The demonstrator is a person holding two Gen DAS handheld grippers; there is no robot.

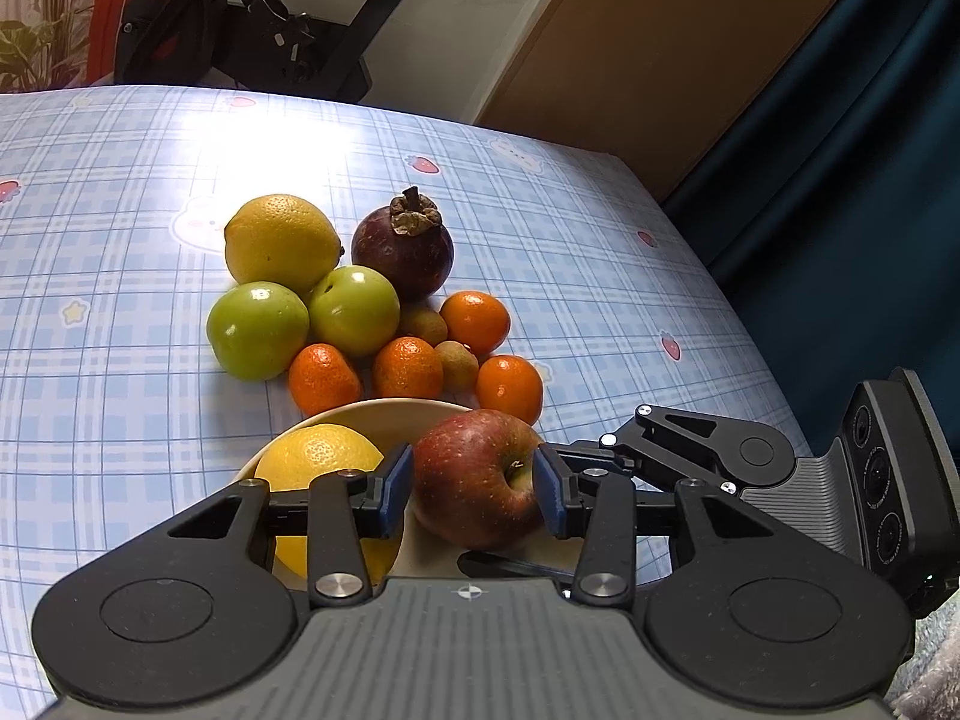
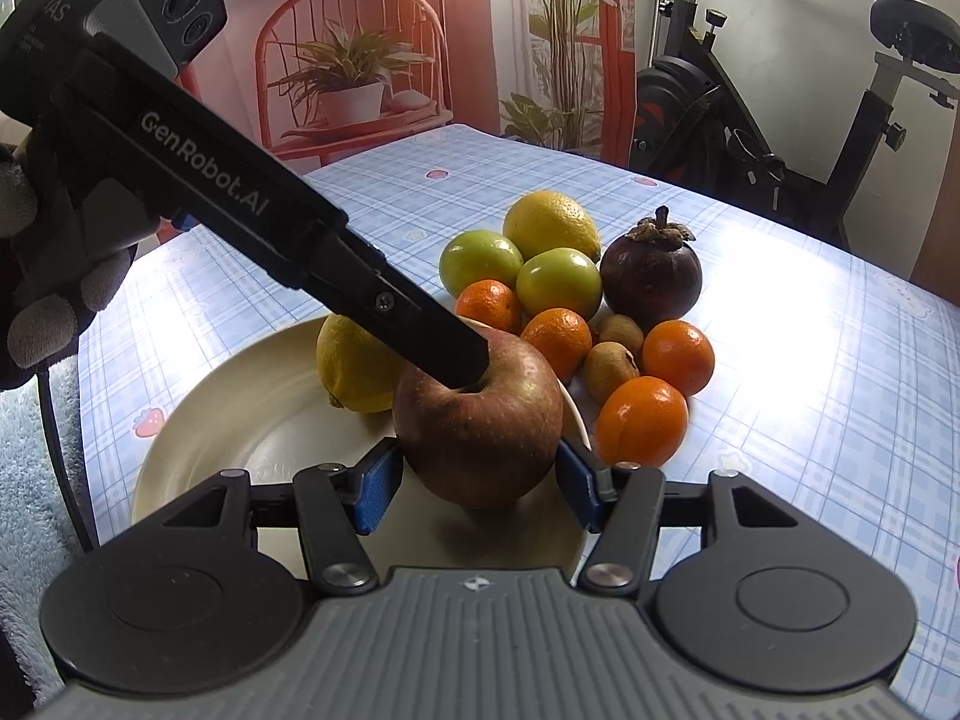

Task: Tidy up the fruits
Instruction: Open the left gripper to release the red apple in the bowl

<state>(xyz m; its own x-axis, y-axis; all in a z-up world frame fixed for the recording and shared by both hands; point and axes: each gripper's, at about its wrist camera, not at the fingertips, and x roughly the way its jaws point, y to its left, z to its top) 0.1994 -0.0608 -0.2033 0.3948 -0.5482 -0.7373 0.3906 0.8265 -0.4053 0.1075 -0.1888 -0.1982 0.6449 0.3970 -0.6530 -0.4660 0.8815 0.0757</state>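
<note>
I've got both grippers around the round red-brown apple (image 1: 477, 477), which sits in the shallow cream ceramic plate (image 2: 240, 420) nearest me. The left gripper (image 1: 474, 489) flanks it with its blue pads: the right pad touches near the stem, the left sits right at the skin, and I can't tell whether it presses. The right gripper (image 2: 477, 483) straddles the apple too, a sliver of gap on each side, so I read it as released. A yellow lemon (image 2: 351, 369) lies in the plate beside the apple.

Just past the rim, on the blue checked tabletop (image 1: 600, 276), wait four small oranges (image 1: 408, 367), two brown longans (image 1: 457, 365), two green apples (image 1: 258, 330), another lemon and a dark purple mangosteen (image 1: 403, 252).

My read: the apple's placement is finishing. Next I'd back both grippers off and reach for the nearest orange.
</note>
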